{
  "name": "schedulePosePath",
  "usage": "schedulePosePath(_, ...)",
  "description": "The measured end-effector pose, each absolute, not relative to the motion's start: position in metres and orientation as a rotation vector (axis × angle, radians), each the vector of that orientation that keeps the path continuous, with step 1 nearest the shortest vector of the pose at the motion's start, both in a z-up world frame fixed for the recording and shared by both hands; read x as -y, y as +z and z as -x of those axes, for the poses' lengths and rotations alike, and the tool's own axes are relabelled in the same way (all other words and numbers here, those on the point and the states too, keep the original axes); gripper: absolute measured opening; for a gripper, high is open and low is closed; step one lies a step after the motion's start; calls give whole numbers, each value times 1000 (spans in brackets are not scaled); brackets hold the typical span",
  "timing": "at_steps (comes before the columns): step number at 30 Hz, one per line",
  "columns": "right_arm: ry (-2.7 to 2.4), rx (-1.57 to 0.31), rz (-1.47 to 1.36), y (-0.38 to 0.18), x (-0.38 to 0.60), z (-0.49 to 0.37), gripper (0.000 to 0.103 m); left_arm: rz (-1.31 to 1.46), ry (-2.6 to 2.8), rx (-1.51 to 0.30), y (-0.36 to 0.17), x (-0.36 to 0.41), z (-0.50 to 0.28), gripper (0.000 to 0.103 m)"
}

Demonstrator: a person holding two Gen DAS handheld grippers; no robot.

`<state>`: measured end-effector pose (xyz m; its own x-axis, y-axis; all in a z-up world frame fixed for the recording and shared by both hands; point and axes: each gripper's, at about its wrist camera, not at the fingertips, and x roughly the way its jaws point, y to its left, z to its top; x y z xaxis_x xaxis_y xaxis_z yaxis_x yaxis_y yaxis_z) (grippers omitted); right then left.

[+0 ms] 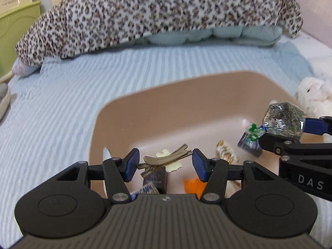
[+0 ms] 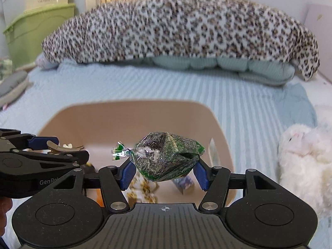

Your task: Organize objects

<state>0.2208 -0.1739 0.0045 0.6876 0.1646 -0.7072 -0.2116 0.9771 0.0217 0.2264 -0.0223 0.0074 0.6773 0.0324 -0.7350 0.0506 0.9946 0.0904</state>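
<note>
A tan plastic bin [image 1: 157, 112] sits on the striped bed; it also shows in the right wrist view [image 2: 128, 114]. My left gripper [image 1: 165, 162] is over the bin, shut on a bronze hair clip [image 1: 166, 157] with a cream bow. The clip shows in the right wrist view [image 2: 62, 148] too. My right gripper [image 2: 165, 171] is shut on a clear bag of dried lavender [image 2: 166, 157] tied with green ribbon, held above the bin. That bag appears at the right of the left wrist view [image 1: 284, 120]. Small packets [image 1: 226, 152] and a brown box [image 1: 158, 179] lie in the bin.
A leopard-print pillow [image 2: 176, 27] lies on a pale green cushion [image 2: 228, 66] at the back of the bed. A white plush toy [image 2: 300, 153] lies right of the bin. A green storage box [image 2: 39, 31] stands at the far left. A grey slipper [image 2: 12, 87] lies on the left.
</note>
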Motion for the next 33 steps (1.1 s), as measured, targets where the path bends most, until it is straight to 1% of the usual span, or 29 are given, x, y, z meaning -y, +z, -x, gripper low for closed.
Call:
schedulePosePath(4,217,-843,71,-6,172,-222,58,-81,-13,-880,-5,15,-229,58)
schedulePosePath(5,217,-848,70,-6,173,-221,64,-81,-17,-878,-4,14,-228,58)
schedulePosePath(6,216,-849,68,-5,173,-220,66,-79,-22,-869,-2,13,-226,59)
schedulePosePath(7,219,-848,61,-2,174,-218,67,-82,-21,-865,2,12,-224,63)
schedulePosePath(8,221,-848,56,0,175,-216,70,-88,-16,-865,6,11,-223,68)
schedulePosePath(9,223,-846,52,4,175,-214,75,-90,-11,-859,11,11,-220,78)
schedulePosePath(10,224,-839,50,9,176,-211,78,-89,-9,-847,16,10,-218,83)
schedulePosePath(12,225,-820,50,18,179,-204,89,-86,-10,-826,27,10,-211,87)
schedulePosePath(15,226,-793,59,34,180,-191,99,-77,-7,-820,39,6,-201,90)
schedulePosePath(18,224,-782,68,46,181,-178,103,-59,3,-820,47,1,-190,91)
schedulePosePath(33,221,-800,60,70,180,-106,103,-55,-6,-840,70,-13,-114,91)
